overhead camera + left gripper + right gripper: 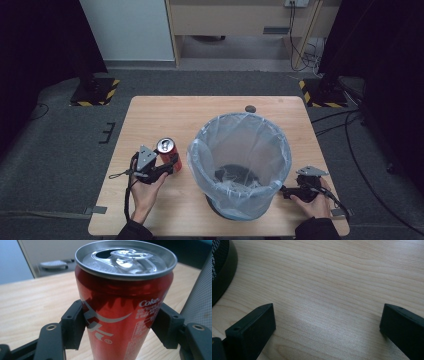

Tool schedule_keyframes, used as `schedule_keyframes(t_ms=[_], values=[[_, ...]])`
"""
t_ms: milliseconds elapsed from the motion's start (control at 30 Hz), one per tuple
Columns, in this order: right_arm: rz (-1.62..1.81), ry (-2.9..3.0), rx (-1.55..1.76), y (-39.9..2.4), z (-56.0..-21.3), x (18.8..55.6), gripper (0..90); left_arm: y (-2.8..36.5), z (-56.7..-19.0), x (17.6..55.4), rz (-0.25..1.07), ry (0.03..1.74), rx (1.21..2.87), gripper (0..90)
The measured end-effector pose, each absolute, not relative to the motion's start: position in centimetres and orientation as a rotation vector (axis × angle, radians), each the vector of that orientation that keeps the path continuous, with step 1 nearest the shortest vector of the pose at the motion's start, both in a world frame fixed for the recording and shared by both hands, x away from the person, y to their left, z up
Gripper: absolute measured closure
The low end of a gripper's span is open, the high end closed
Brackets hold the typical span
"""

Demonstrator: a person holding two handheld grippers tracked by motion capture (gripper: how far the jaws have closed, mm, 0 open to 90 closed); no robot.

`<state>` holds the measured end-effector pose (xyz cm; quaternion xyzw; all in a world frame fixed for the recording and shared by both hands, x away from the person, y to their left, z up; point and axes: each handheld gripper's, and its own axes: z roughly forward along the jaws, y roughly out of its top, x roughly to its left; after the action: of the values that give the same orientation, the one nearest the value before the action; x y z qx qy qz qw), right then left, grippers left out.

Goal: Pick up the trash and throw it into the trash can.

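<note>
Wood-grain surface (150,125) carries a mesh waste bin (240,165) lined with a clear bag, near the front edge. Left hand-held gripper (120,327) clamps an upright, opened red Coke can (122,302) just left of the bin. Right hand-held gripper (327,327) rests beside the bin's base toward the front right corner, jaws spread wide on nothing.

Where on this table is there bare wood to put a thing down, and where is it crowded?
The bare table stretches along the far edge behind the red can and lined bin, and at the near left corner. It is crowded between can and bin, and beside the right tongs at the bin's base.
</note>
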<state>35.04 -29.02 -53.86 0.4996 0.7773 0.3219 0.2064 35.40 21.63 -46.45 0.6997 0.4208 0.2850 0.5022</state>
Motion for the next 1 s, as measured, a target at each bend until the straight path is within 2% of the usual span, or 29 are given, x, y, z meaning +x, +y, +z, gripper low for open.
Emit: schedule_keyframes(t_ms=[600, 1000], values=[[0.897, 2.165, 1.392, -29.0, -53.9, 35.0, 0.4, 23.6, -40.6, 32.9, 0.717, 0.925, 1.498, 33.5], [0.897, 2.165, 1.393, -29.0, -53.9, 35.0, 0.4, 23.1, -37.9, 31.6, 0.728, 0.843, 1.452, 33.5]])
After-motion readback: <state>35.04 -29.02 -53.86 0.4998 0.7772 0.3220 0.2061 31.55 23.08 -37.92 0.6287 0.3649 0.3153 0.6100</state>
